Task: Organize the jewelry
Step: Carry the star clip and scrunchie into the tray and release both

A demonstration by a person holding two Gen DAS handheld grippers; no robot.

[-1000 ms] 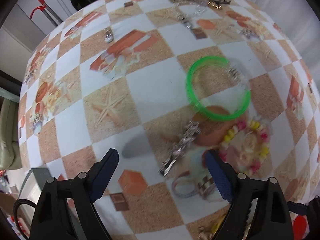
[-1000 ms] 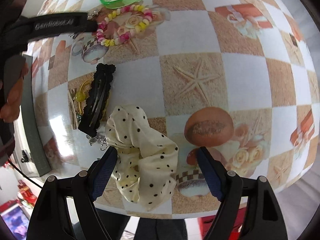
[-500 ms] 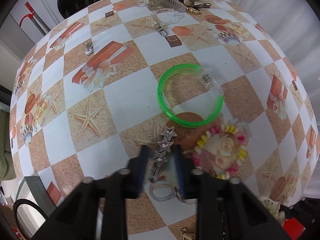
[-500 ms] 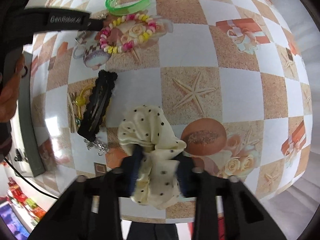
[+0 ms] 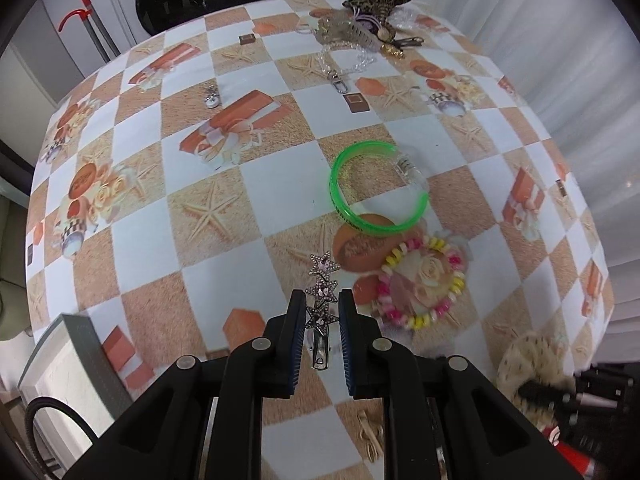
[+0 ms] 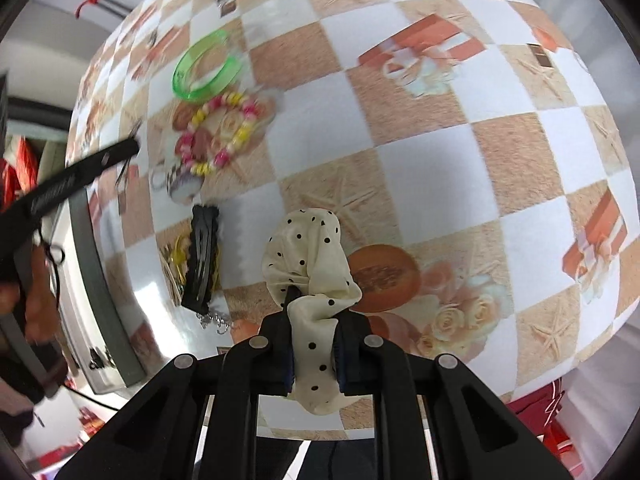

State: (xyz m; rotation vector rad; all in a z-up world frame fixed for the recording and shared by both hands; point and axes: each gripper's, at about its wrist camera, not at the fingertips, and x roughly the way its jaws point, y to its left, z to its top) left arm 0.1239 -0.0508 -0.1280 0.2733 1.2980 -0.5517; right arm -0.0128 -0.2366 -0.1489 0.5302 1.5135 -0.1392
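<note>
A silver hair clip with three rhinestone stars (image 5: 322,276) is lifted off the checked tablecloth (image 5: 264,184), and my left gripper (image 5: 321,300) is shut on its lower star. In the right wrist view a cream scrunchie with black dots (image 6: 308,248) hangs bunched between the pads of my right gripper (image 6: 314,308), whose jaws are closing and press on the fabric. A green bangle (image 5: 376,188) and a pink and yellow bead bracelet (image 5: 424,284) lie just beyond the left gripper.
A grey tray (image 5: 80,344) sits at the table's near left corner. A black hair clip (image 6: 202,256) lies over yellow bits beside it. A pile of jewellery (image 5: 360,28), a clear chain (image 5: 344,68) and a small pendant (image 5: 211,98) lie at the far end.
Both grippers went from open to shut, the left on the star clip and the right on the scrunchie. Both have risen, lifting their pieces off the cloth.
</note>
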